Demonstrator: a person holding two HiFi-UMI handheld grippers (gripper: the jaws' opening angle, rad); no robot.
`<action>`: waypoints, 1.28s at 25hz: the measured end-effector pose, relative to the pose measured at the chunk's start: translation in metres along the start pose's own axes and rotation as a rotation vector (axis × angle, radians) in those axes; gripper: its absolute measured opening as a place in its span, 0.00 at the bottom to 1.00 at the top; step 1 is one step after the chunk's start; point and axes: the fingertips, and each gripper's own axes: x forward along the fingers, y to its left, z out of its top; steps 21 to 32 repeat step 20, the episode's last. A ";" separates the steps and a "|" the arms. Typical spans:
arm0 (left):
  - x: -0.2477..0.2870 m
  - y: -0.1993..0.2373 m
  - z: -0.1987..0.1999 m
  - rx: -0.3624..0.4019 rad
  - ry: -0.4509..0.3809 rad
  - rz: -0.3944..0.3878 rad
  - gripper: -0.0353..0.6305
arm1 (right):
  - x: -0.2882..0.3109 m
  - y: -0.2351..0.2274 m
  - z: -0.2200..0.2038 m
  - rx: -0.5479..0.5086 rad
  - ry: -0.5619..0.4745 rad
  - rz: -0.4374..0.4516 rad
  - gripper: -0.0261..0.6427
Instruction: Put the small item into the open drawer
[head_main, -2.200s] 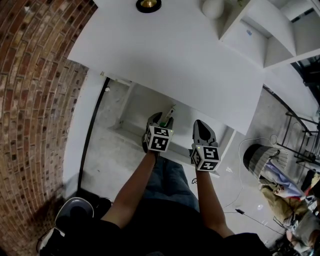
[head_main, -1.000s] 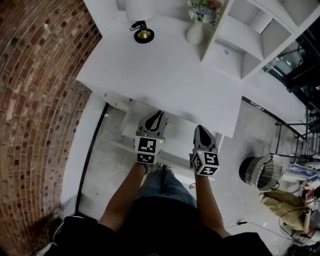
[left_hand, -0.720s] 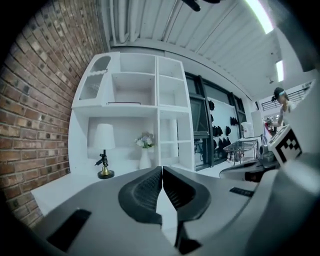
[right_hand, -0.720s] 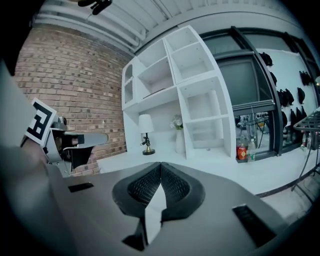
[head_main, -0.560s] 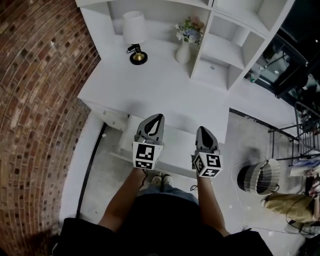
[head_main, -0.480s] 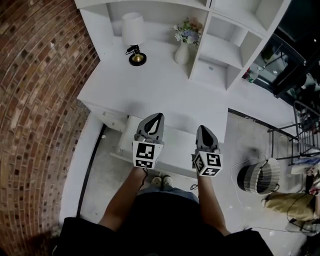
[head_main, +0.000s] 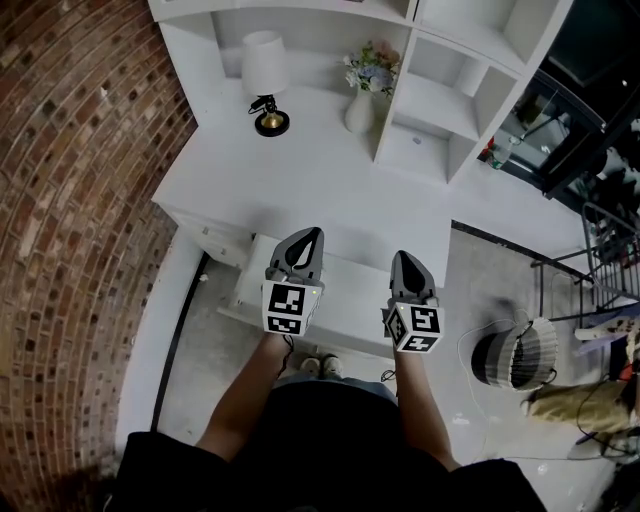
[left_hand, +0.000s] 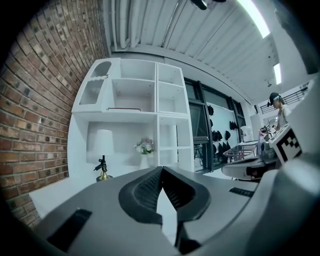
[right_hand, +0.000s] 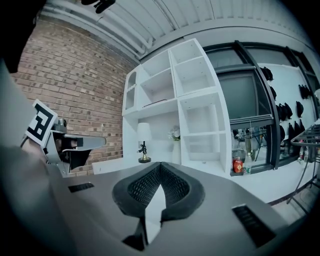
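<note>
Hovering side by side over the open drawer (head_main: 348, 295) below the tabletop (head_main: 330, 175), left gripper (head_main: 309, 234) and right gripper (head_main: 404, 258) both have jaws pressed together, nothing pinched. Small item can't be made out in any view, so location, heading and long axis unknown.

We are looking down at the lamp (head_main: 265, 75) standing far left on the counter (head_main: 330, 185), the vase (head_main: 360, 105) just right of it, and the shelf unit (head_main: 450, 90) further right. The drawer (head_main: 350, 300) is jutting from the counter's near edge under the left tongs (head_main: 308, 238) and right tongs (head_main: 406, 260).
</note>
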 end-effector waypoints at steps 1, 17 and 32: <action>0.001 -0.001 -0.001 0.000 0.002 -0.002 0.09 | 0.000 0.000 0.000 0.001 0.000 0.001 0.04; 0.005 0.003 -0.016 -0.028 0.038 0.013 0.09 | 0.002 -0.003 0.001 0.003 0.004 -0.001 0.04; 0.005 0.004 -0.017 -0.035 0.044 0.017 0.09 | 0.002 -0.004 0.000 0.003 0.008 -0.002 0.04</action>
